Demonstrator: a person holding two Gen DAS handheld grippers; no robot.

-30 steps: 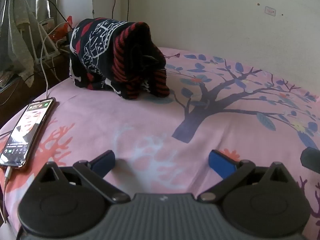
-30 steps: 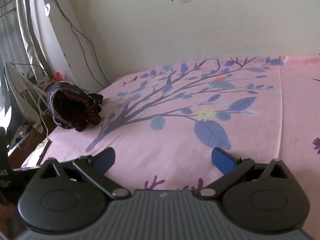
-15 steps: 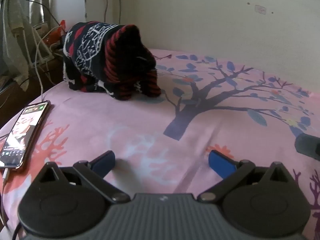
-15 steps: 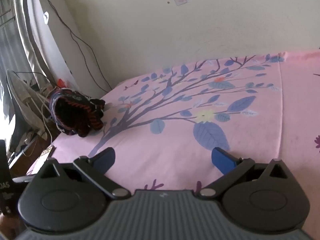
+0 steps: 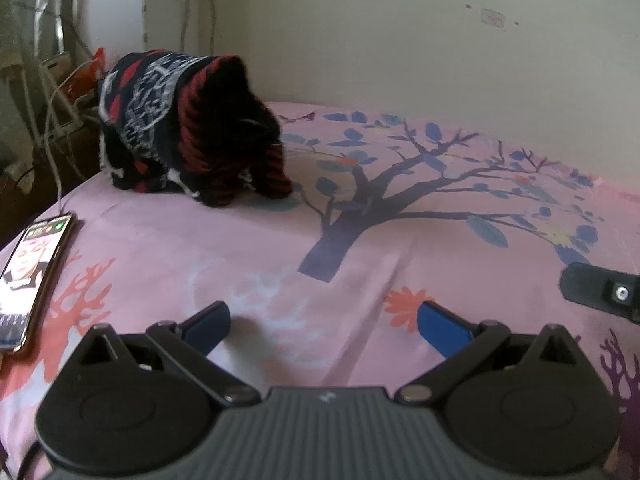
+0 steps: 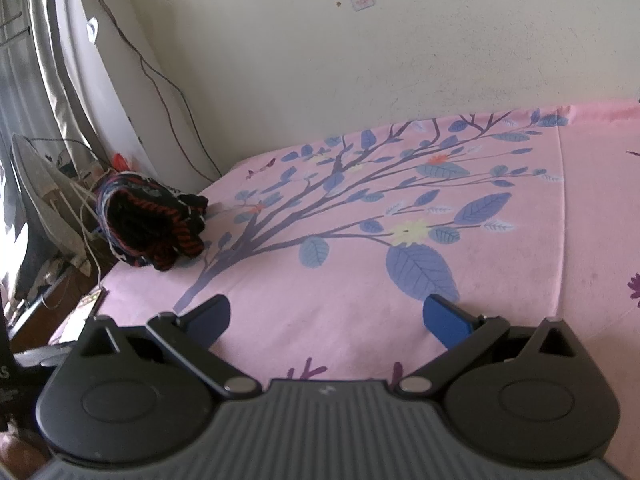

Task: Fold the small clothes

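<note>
- Sweater (image 5: pixel 188 128), bunched dark red-striped knit, is seen from the left wrist ahead and left of the left gripper (image 5: pixel 324 320), whose jaws are spread empty; a phone (image 5: pixel 32 268) lies at the bedsheet (image 5: pixel 400 240) edge.
- Sweater (image 6: pixel 152 224) is seen from the right wrist far left near the wall (image 6: pixel 400 40); the right gripper (image 6: pixel 326 316) is likewise spread, and judged farther.

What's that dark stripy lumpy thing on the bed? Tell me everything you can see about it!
It is a knitted sweater, bunched in a heap rather than laid flat or folded. The wool looks dark, nearly black, with red stripes on one part and white and red patterns on another. It sits on the pink bedsheet near the bed's far corner, close to the wall, beside the printed tree. Only the sheet touches it; both grippers are well short of it.
</note>
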